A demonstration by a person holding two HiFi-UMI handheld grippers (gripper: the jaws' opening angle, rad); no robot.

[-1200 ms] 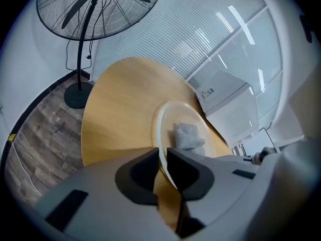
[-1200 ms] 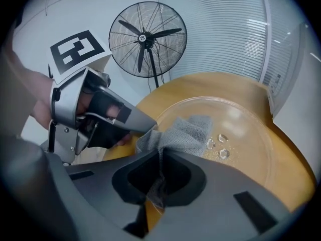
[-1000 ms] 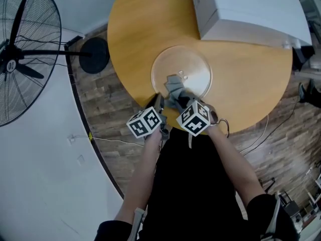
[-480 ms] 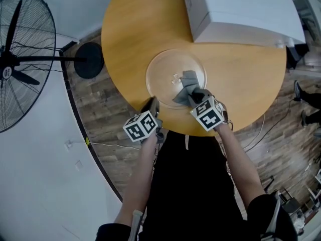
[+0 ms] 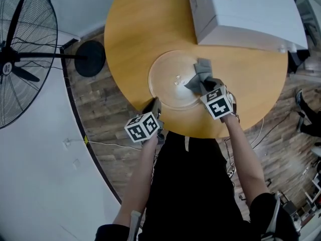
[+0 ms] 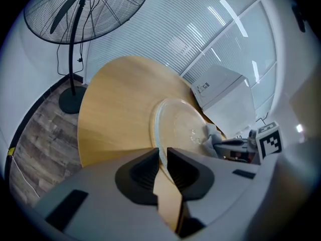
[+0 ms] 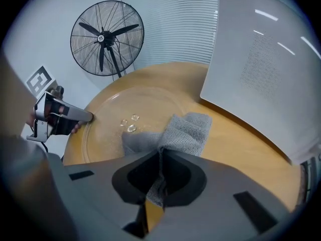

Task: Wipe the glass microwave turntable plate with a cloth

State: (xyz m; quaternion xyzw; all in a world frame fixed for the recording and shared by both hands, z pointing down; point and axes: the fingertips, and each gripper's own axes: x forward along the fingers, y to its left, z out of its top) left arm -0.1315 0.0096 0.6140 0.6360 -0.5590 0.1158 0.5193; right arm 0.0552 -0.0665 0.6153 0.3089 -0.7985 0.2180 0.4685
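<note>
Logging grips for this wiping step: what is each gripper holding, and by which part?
Left gripper pinches the glass plate by its near rim; right gripper pinches the grey cloth by a bunched edge.

Bare wooden table (image 5: 135, 29) open beyond and left of the glass turntable plate (image 5: 165, 79), white microwave (image 5: 246, 11) blocking just beyond its right rim, pedestal fan (image 5: 25, 59) well left, left gripper (image 5: 154, 104) clamped on its near rim, right gripper (image 5: 203, 88) with cloth (image 5: 202, 67) over its right side.

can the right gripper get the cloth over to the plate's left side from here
Probably yes: the glass plate is bare between the cloth and that side; the left gripper only clamps the near rim.
</note>
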